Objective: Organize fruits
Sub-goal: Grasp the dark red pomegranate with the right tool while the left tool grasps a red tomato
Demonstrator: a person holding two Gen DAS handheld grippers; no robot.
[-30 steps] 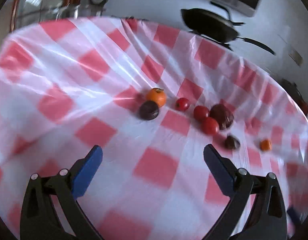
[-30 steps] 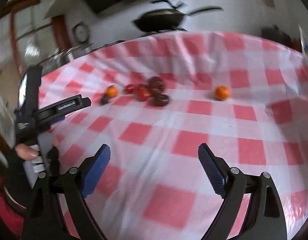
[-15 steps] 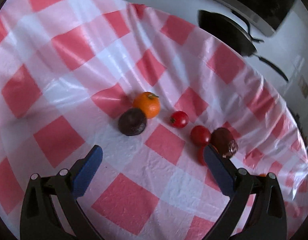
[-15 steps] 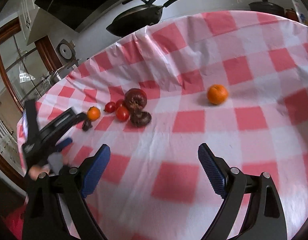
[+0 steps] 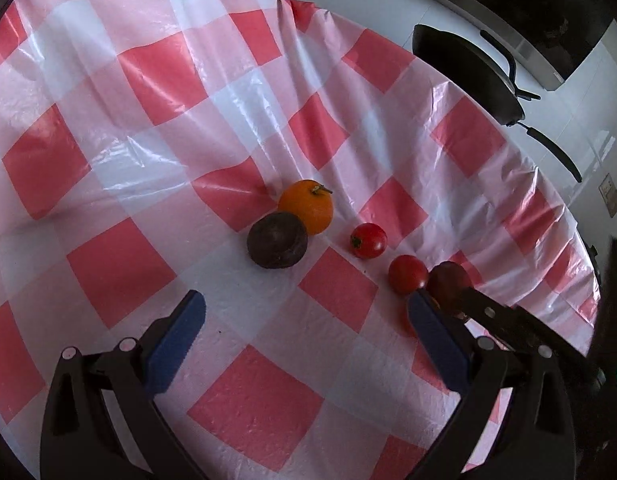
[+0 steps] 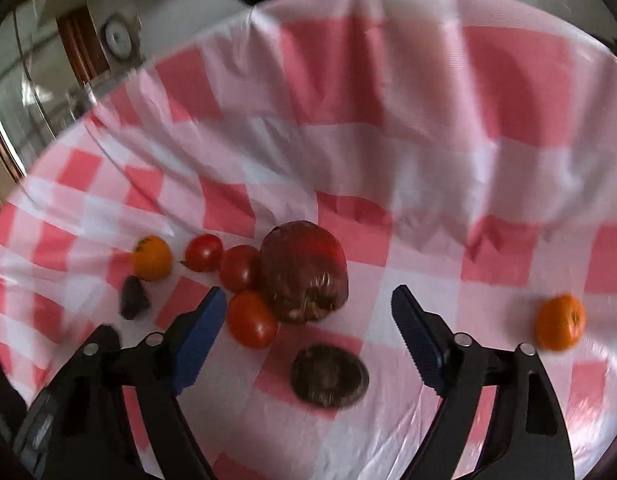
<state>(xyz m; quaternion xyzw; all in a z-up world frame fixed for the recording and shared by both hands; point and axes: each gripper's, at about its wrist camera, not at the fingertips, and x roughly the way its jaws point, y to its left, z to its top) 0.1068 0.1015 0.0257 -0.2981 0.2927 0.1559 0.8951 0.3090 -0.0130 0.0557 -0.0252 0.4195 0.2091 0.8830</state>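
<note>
Checked tablecloth (image 5: 120,264), fruit clustered mid-table.
Right gripper (image 6: 308,312) has just been narrowing, nothing gripped, above a dark flat fruit (image 6: 328,376); left gripper (image 5: 304,320) gapes empty.

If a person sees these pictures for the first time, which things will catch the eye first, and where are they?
First comes the red and white checked tablecloth, which fills both views. Next, the fruit cluster at its middle: a large dark red fruit with three small red tomatoes to its left in the right wrist view, and an orange touching a dark round fruit. One more orange lies alone at the right.
</note>
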